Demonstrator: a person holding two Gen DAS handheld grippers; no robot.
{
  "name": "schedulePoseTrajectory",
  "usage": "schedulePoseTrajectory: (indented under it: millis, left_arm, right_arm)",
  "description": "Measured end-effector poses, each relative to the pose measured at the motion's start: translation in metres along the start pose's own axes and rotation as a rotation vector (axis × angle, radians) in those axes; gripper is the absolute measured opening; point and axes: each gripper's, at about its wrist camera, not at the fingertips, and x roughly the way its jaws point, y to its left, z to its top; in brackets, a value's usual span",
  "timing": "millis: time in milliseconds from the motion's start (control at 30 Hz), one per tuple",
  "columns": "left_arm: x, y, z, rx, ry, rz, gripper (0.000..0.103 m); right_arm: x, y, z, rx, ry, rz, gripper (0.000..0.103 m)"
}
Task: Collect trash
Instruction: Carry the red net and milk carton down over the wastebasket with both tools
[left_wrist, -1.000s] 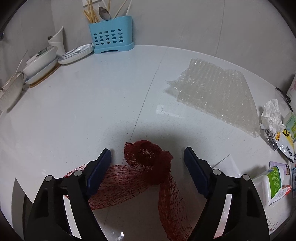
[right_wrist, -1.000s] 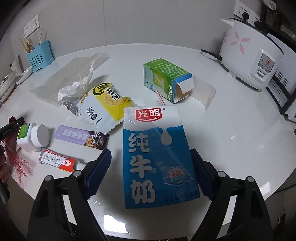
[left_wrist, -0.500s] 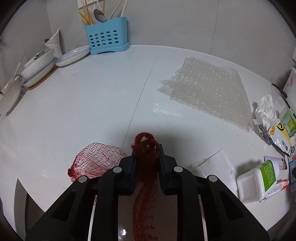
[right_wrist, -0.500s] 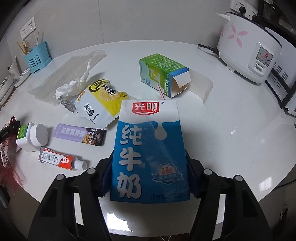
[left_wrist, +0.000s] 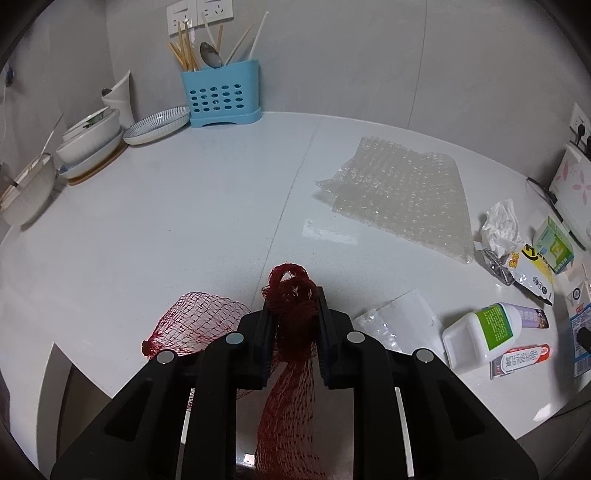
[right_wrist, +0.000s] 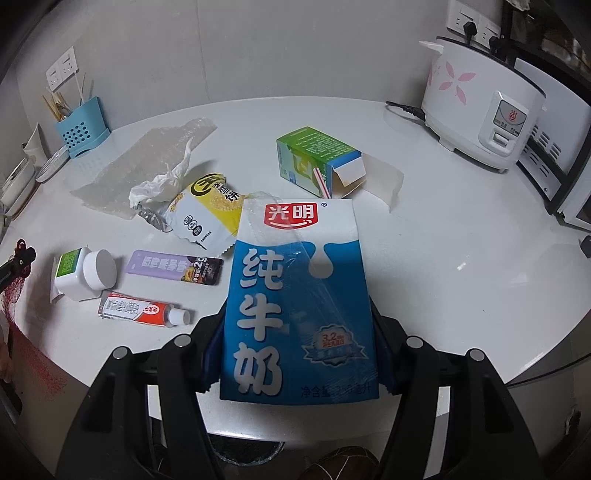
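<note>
Here the white counter (left_wrist: 184, 221) carries everything, with a white rice cooker (right_wrist: 484, 110) patterned in pink petals standing at its far right, near the wall. A sheet of bubble wrap (left_wrist: 402, 195) lies flat toward the middle of the counter, well apart from the blue utensil holder (left_wrist: 221, 94) and the stacked bowls (left_wrist: 88, 144) at the far left. The blue-and-white milk carton (right_wrist: 295, 306) is the biggest piece of trash: the right gripper (right_wrist: 297, 354) has its jaws pressed against both sides of the carton's lower half, gripping it with its red-logo top pointing away from the camera. Beyond it a green box (right_wrist: 317, 158) lies on its side with its end flap open. The red mesh bag (left_wrist: 291, 314) is pinched in the jaws of the left gripper (left_wrist: 293, 317), which are closed tight on its bunched knot; one end balloons out to the left over the counter and the rest trails down between the fingers. Loose on the counter between the two grippers lie a yellow snack wrapper (right_wrist: 207, 218) with crumpled white plastic (right_wrist: 162, 181) touching it, a white bottle (right_wrist: 83, 273) on its side, a purple sachet (right_wrist: 173, 267), and just in front of that a small red-and-white tube (right_wrist: 142, 312).
</note>
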Motion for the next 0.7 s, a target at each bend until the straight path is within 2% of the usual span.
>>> schedulePoseTrajectory:
  millis: [400,567,700]
  left_arm:
    - [-0.061,-0.002,-0.028,0.005,-0.053,-0.055,0.019]
    - [-0.087,-0.005,-0.052,0.039,-0.098,-0.06,0.019]
    - [-0.106,-0.005,-0.074,0.031,-0.113,-0.101,0.019]
  right_arm:
    - [-0.043,0.011,-0.023,-0.012,-0.055,0.024,0.061]
    - [-0.062,0.015,-0.043,-0.012,-0.099,0.051,0.061]
    - [-0.076,0.016,-0.062,0.004,-0.127,0.086,0.061]
